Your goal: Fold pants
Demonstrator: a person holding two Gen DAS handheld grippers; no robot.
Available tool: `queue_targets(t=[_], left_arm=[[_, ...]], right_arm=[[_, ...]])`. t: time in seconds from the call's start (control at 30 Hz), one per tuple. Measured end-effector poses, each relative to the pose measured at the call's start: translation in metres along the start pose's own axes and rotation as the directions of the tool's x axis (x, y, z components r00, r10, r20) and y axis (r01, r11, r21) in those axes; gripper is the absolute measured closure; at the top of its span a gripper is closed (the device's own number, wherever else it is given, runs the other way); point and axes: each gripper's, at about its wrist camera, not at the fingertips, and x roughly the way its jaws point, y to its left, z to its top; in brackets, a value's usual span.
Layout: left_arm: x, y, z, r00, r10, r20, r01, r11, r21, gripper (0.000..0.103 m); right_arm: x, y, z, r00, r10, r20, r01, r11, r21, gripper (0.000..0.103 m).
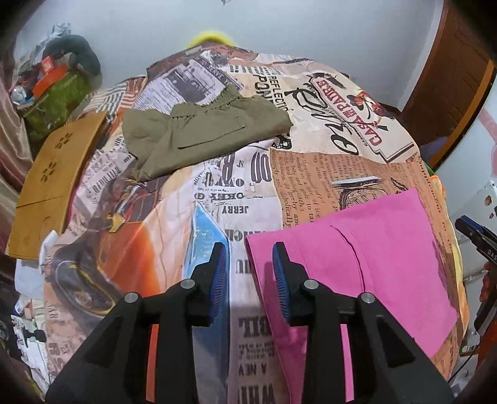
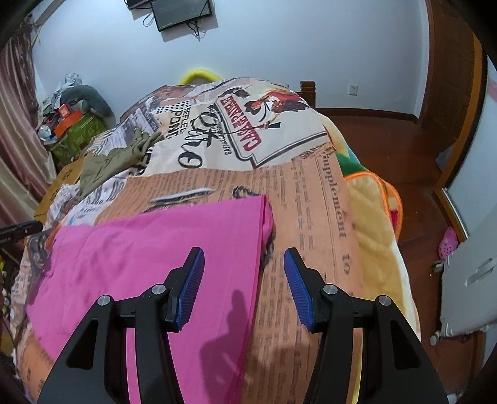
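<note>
Both grippers hang over the bed, and the pink pants [image 1: 357, 258] lie folded flat on the printed bedspread [image 1: 217, 199] — a tidy rectangle with crisp edges, sitting toward the near right part of the bed in the left wrist view. In the right wrist view the same pink pants [image 2: 161, 248] fill the lower left, their far corner squared off against the orange newsprint patch of the spread.

The left gripper [image 1: 250, 258] has its blue-padded jaws parted a modest way and nothing sits between them; the pads are clear of the fabric, with the near left edge of the pink cloth running just under the right-hand finger. The right gripper [image 2: 243, 264] stands wider apart, also with nothing in its grasp — its left finger is above the pink cloth, its right finger above bare bedspread, and the pants' right edge passes between the two.

Further up the bed a second garment, olive-green shorts [image 1: 202, 133], lies spread with its elastic waistband toward the far side, well apart from the pink pair. A wooden board [image 1: 52, 186] with flower cut-outs rests at the bed's left edge. Off to the left, a cluttered pile [image 2: 71, 115] sits against the wall, and a dark screen [image 2: 181, 14] hangs high on it.
</note>
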Motion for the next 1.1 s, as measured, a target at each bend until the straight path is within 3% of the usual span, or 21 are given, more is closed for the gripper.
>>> queue_targets(t=[0.33,0.57,0.77,0.9,1.03,1.1], left_arm=[[0.045,-0.003,0.001,0.994,-0.055,-0.092,0.054,0.998,-0.009,0.072],[0.056,-0.014,-0.002,0.993,-0.037,-0.111,0.041,0.999,0.031,0.071],[0.06,-0.009,-0.003,0.993,-0.052,-0.109,0.052,0.999,0.001,0.072],[0.059,-0.015,-0.003,0.995,-0.036,-0.092,0.038,0.999,0.024,0.094],[0.058,-0.022,-0.005,0.998,0.015,-0.059,-0.011,0.998,0.065,0.098],[0.057,-0.021,-0.005,0.998,0.036,-0.044,-0.033,0.997,0.069,0.099]], right_arm=[[0.06,-0.011,0.023,0.999,0.013,-0.051,-0.012,1.0,0.017,0.054],[0.096,-0.024,0.027,0.994,0.047,-0.099,-0.041,0.997,0.062,0.054],[0.108,-0.025,0.022,0.99,0.095,-0.102,-0.086,0.992,0.091,0.054],[0.108,-0.018,0.022,0.991,0.09,-0.098,-0.087,0.995,0.043,0.072],[0.112,-0.008,0.024,0.994,0.052,-0.095,-0.055,0.998,-0.027,0.084],[0.112,-0.005,0.025,0.996,0.019,-0.088,-0.025,0.997,-0.067,0.094]])
